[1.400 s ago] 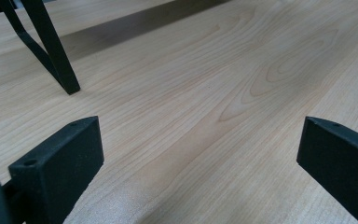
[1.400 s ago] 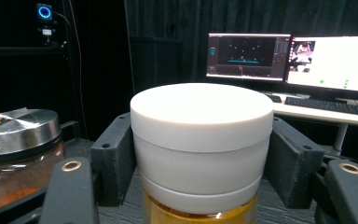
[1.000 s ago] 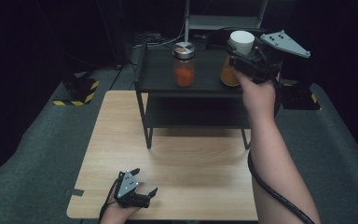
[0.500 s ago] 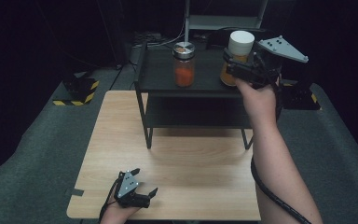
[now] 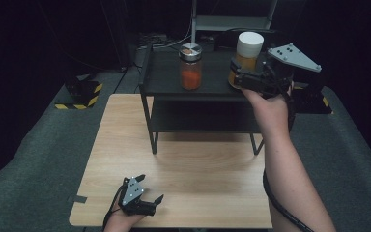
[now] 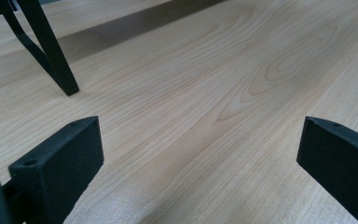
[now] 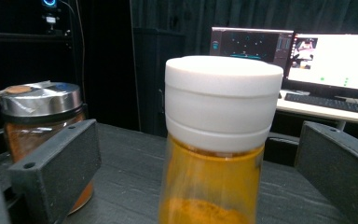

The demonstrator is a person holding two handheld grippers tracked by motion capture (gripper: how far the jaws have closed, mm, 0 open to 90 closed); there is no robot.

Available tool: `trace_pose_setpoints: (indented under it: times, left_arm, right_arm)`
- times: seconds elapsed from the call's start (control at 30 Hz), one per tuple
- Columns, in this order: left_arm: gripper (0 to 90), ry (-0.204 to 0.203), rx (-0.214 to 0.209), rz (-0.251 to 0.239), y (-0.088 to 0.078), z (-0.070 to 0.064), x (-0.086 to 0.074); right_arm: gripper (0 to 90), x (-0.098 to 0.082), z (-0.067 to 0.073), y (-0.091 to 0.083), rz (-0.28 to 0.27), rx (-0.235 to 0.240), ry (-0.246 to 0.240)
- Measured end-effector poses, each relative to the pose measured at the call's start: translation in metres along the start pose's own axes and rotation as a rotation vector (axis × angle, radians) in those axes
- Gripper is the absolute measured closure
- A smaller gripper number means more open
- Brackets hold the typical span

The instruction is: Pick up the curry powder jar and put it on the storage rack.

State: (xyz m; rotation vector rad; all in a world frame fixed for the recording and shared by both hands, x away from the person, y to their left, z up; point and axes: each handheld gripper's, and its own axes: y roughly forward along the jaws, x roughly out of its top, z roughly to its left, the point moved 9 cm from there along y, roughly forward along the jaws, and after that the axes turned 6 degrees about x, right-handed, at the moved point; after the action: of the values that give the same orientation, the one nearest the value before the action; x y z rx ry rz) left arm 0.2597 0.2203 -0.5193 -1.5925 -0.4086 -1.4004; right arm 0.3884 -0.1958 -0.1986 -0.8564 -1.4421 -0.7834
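The right gripper (image 5: 239, 79), jaws just spread, bracketed the white-capped yellow spice jar (image 7: 219, 140) standing on the black shelf (image 5: 166, 82), probably released; the left gripper (image 5: 142, 200) rested spread on the bench (image 5: 198, 169).

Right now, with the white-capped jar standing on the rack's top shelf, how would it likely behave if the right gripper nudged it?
The white-capped jar is tall and narrow, so a push near its cap would probably tip it. Its clear wall looks smooth and rigid, likely slippery between the pads. The orange powder sits low, which may steady it somewhat. The right gripper stands open around it.
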Motion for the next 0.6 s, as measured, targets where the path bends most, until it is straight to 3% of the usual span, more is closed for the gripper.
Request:
trace_pose_setpoints:
  times: [0.6]
  left_arm:
    - [0.6,0.002,0.007,-0.004,-0.001,-0.001,0.0]
  right_arm:
    - [0.0,-0.024,0.011,-0.023,-0.019,0.057,-0.023]
